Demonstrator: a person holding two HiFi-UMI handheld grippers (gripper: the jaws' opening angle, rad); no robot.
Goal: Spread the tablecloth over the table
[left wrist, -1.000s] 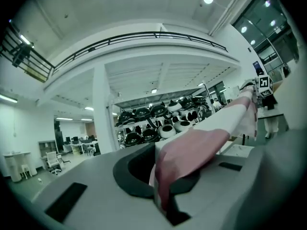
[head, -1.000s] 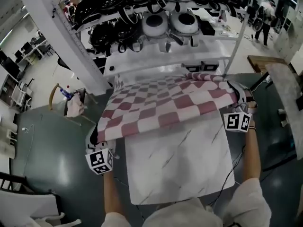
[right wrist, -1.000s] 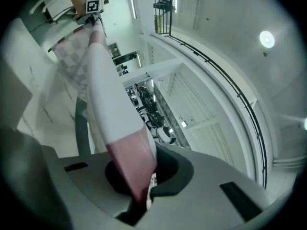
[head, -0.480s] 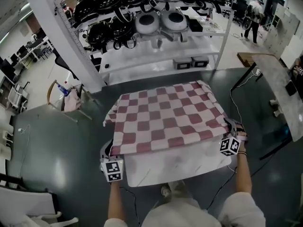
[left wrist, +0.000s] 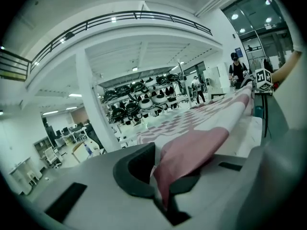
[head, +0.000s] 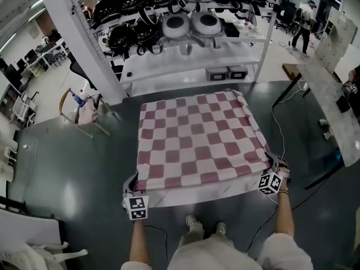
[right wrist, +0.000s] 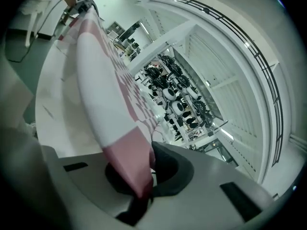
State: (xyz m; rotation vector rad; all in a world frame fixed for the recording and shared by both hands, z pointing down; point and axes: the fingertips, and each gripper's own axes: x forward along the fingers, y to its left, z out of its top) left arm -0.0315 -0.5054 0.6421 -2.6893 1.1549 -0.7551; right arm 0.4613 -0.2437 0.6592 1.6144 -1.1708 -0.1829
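Item: red-and-white checked tablecloth (head: 197,142), spread flat across most of the white marble bench (head: 209,197). Position: far hem lies at the bench's far side, towards the shelving rack (head: 185,24) loaded with headsets; whether it overhangs there cannot be told. Side hems reach or pass the left and right edges. The near hem stops short of the front edge, leaving a narrow strip of bare marble in front of the person's shoes (head: 203,224). Surface: mostly smooth, checks running straight, with slight rippling at the near right corner. Holding gear: left claw (head: 133,183) is clenched on the near left corner, a fold of pink cloth pinched between its jaws in the left gripper view. Right claw (head: 271,161) is likewise clamped on the near right corner, with cloth bunched between its jaws in the right gripper view. The near hem runs taut between the two and sits a little above the bench top, not resting on it. Progress, judged: the greater part is done, with the cloth unfolded, centred and covering almost the whole top. Outstanding, judged: bring the near hem over the exposed strip and the front edge, lay it down, release both corners, and smooth the wrinkle at the right corner if it remains.
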